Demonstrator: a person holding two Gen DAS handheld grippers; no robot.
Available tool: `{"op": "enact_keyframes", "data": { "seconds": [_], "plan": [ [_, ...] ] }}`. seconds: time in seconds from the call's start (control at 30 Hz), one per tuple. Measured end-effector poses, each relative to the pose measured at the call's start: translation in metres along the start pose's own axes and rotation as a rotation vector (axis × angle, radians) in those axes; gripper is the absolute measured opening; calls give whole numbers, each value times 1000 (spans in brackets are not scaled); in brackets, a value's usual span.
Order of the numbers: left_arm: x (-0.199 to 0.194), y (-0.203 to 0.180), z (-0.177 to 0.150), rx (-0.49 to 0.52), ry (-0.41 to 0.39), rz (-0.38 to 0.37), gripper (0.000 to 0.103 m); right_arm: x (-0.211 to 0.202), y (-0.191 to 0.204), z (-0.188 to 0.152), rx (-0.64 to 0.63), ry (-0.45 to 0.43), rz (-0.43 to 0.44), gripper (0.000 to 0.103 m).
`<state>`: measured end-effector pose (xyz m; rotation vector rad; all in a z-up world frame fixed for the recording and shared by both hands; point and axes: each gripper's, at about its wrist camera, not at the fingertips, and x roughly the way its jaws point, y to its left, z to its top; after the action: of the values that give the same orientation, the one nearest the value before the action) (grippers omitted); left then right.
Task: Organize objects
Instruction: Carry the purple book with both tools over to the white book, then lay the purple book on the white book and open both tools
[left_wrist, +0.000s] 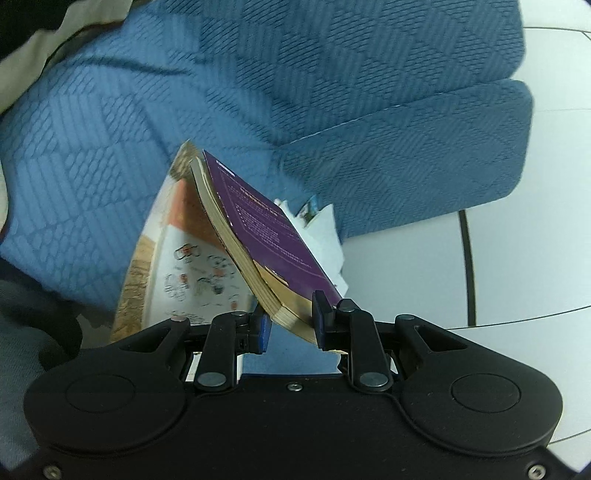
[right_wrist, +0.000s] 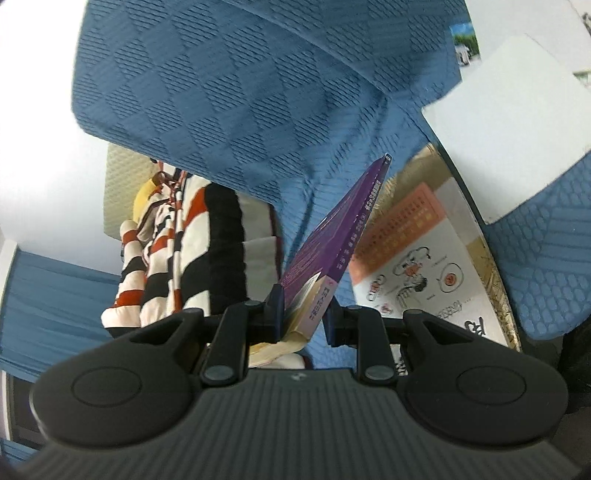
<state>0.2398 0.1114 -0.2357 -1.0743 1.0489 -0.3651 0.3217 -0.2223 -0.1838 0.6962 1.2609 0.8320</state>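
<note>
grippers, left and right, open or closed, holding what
Left gripper: closed on the purple-covered paperback book.
Right gripper: closed on the same book, at its spine corner.

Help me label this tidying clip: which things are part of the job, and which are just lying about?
In the job:
purple book, gripped by left gripper and right gripper
illustrated book beneath it

Lying about:
blue sofa
striped plush toy
white paper
</note>
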Motion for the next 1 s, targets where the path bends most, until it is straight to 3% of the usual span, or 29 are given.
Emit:
{"op": "enact_keyframes", "data": {
  "seconds": [0.4,0.6,0.77,0.83,1.0],
  "plan": [
    [31,45,-25,-7,96,79,22,17,-52,-22,50,32,-56,26],
    [39,59,-39,-16,134,138,23,24,-77,-31,97,50,-82,30],
    [44,53,-46,5,149,185,23,24,-92,-34,131,50,-132,39],
    [42,49,-49,26,154,217,38,19,-93,-35,126,48,-178,40],
    [28,33,-56,79,123,246,40,5,-92,-39,93,52,-222,40]
  ]
}}
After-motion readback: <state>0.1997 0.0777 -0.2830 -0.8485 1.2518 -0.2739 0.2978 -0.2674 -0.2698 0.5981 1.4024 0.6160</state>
